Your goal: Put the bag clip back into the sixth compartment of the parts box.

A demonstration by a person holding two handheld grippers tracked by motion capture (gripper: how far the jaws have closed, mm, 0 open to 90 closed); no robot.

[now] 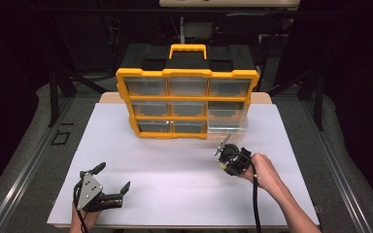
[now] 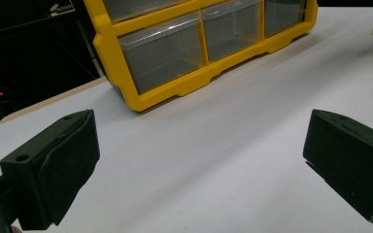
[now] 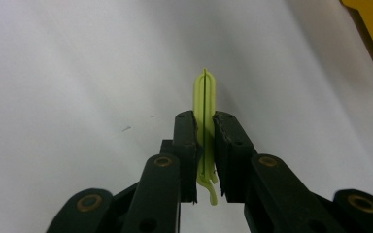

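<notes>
Pinching a thin yellow-green clip (image 3: 205, 104), the right gripper (image 3: 204, 127) hovers near the yellow organiser's (image 1: 187, 74) right drawers; left gripper (image 2: 199, 160) rests spread on the near-left desk (image 1: 175, 170).

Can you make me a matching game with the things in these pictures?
Things:
1. left gripper
2. right gripper
3. bottom-right drawer
4. organizer handle

States or places:
A. pulled partway out
B. jaws wide apart, holding nothing
C. on top of the yellow case
D. clamped on a thin green clip

Pairs: 1-B, 2-D, 3-A, 4-C
</notes>
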